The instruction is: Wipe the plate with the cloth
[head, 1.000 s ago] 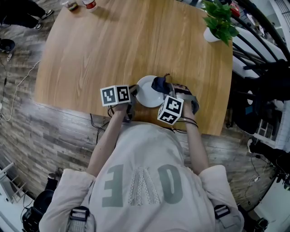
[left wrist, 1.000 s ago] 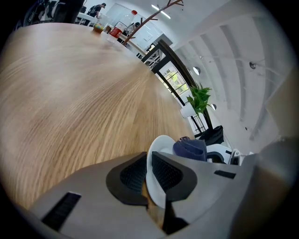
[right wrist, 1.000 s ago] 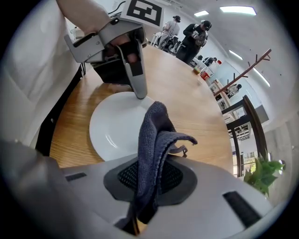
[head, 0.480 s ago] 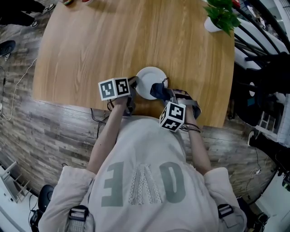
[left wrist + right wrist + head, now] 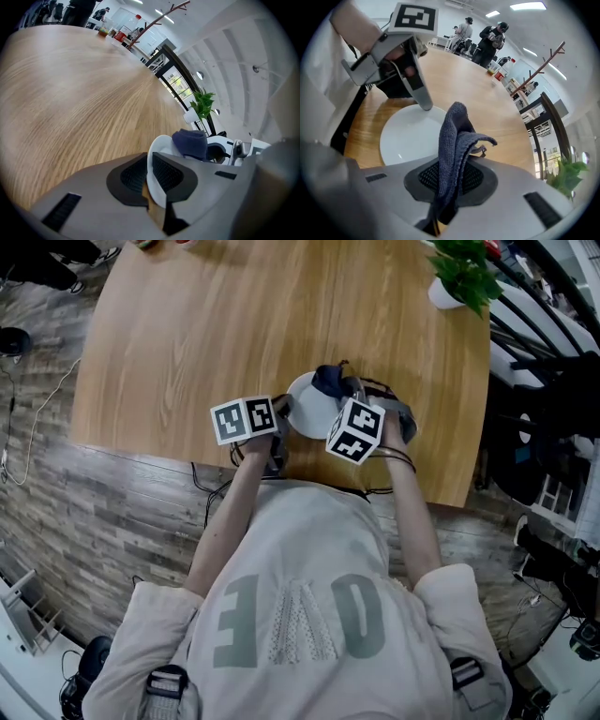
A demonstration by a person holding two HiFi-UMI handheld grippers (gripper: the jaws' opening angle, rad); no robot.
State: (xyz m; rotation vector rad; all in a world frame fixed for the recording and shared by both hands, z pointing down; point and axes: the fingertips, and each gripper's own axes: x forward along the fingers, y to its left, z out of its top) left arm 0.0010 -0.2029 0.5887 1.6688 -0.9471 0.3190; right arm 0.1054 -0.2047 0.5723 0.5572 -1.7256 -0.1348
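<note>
The white plate [image 5: 302,418] lies flat on the wooden table [image 5: 216,324], close to the edge nearest the person and toward its right-hand end. The left gripper [image 5: 149,176] has its jaws drawn narrow on the plate's rim, one pad on either side. The dark blue cloth [image 5: 453,136] is bunched at the plate's far side, pinched in the clamped jaws of the right gripper [image 5: 450,183]. A potted plant [image 5: 461,277] stands at the table's far right corner
</note>
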